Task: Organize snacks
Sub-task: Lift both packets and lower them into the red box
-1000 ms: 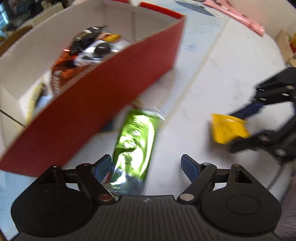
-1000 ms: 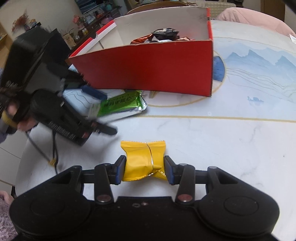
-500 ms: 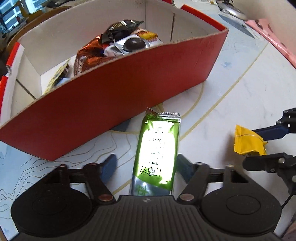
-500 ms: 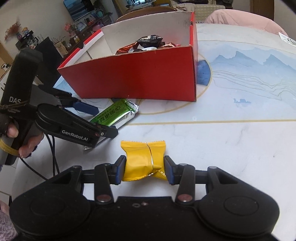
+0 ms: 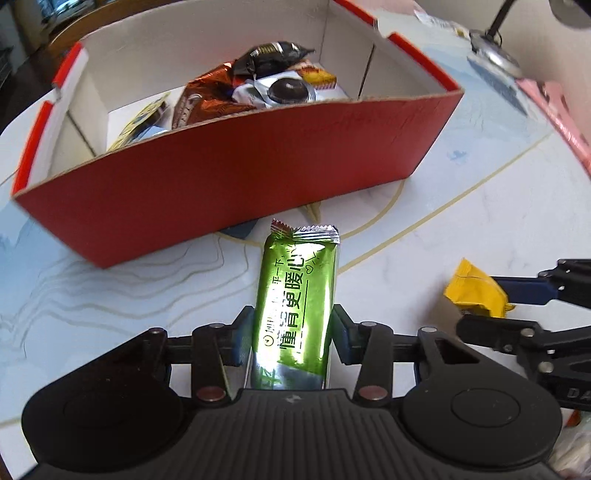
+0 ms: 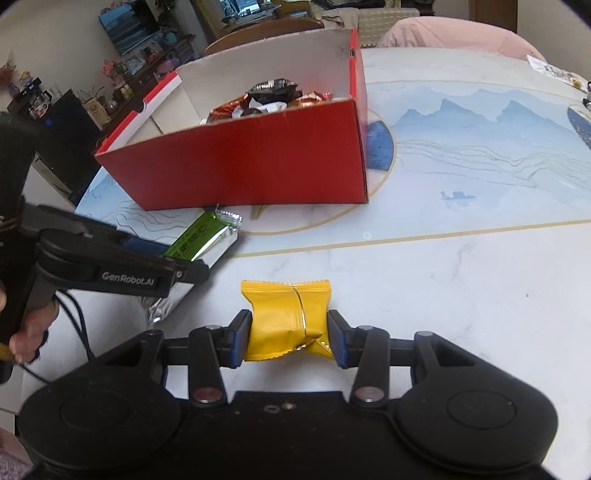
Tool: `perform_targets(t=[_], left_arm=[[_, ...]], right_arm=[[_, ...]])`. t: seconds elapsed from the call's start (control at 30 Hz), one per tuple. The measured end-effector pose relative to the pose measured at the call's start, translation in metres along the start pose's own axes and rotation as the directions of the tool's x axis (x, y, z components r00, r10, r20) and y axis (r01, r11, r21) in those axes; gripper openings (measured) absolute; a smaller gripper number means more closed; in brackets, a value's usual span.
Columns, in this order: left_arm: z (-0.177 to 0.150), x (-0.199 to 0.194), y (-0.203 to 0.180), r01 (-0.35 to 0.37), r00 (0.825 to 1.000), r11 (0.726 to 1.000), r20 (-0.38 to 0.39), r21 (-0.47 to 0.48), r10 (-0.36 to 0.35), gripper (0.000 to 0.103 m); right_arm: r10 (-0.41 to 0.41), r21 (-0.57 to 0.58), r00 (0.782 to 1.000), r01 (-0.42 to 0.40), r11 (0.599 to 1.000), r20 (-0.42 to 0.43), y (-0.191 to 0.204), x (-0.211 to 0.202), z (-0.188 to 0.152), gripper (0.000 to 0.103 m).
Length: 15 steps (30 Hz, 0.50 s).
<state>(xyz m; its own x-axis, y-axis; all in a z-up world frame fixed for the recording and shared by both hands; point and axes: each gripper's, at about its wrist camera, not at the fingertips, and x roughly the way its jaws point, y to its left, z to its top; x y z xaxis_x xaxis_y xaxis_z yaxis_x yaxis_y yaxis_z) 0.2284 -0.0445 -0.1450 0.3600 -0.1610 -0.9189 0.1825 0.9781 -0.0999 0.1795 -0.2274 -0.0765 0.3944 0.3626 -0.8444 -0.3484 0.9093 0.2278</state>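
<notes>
A green foil snack bar [image 5: 299, 288] lies on the white table just in front of a red cardboard box [image 5: 229, 170]. My left gripper [image 5: 293, 332] has it between its jaws, which are closing, and the blue pads touch the bar's two long sides. My right gripper [image 6: 290, 332] is shut on a yellow snack packet [image 6: 284, 317] near the table's front edge. Several wrapped snacks [image 5: 258, 88] lie in the box. In the right wrist view the green bar [image 6: 201, 236] shows beside the left gripper [image 6: 173, 254]. The yellow packet [image 5: 474, 288] also appears at the right of the left wrist view.
The red box [image 6: 240, 162] stands open-topped on the patterned table mat [image 6: 461, 140]. A person's hand [image 6: 29, 332] grasps the left gripper's handle, with a cable [image 6: 79, 325] hanging by it. A pink cushion [image 6: 454, 33] lies beyond the table, a metal stand [image 5: 491, 51] at the far right.
The left gripper has rolled to square up with the green bar, and its jaws have come in from wide apart onto the bar's sides. The right gripper keeps the yellow packet still.
</notes>
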Motion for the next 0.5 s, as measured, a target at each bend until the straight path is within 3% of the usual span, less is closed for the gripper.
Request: perform_targets(t=[0.1, 0.23, 0.5], left_arm=[[-0.007, -0.016, -0.003, 0.001, 1.0, 0.999, 0.025, -0.033, 0.0, 0.043], [-0.018, -0.039, -0.006, -0.049, 0.997, 0.997, 0.057, -0.059, 0.052, 0.043], [-0.028, -0.092, 0.008, -0.038, 0.985, 0.989, 0.159, -0.142, 0.061, 0.043]], right_arm=[[-0.019, -0.006, 1.0, 0.019, 1.0, 0.018, 0.007, -0.008, 0.001, 0.043], [-0.041, -0.016, 0.998, 0.041, 0.999, 0.041, 0.02, -0.019, 0.002, 0.043], [-0.063, -0.023, 0.991, 0.066, 0.998, 0.118, 0.045, -0.044, 0.014, 0.043]])
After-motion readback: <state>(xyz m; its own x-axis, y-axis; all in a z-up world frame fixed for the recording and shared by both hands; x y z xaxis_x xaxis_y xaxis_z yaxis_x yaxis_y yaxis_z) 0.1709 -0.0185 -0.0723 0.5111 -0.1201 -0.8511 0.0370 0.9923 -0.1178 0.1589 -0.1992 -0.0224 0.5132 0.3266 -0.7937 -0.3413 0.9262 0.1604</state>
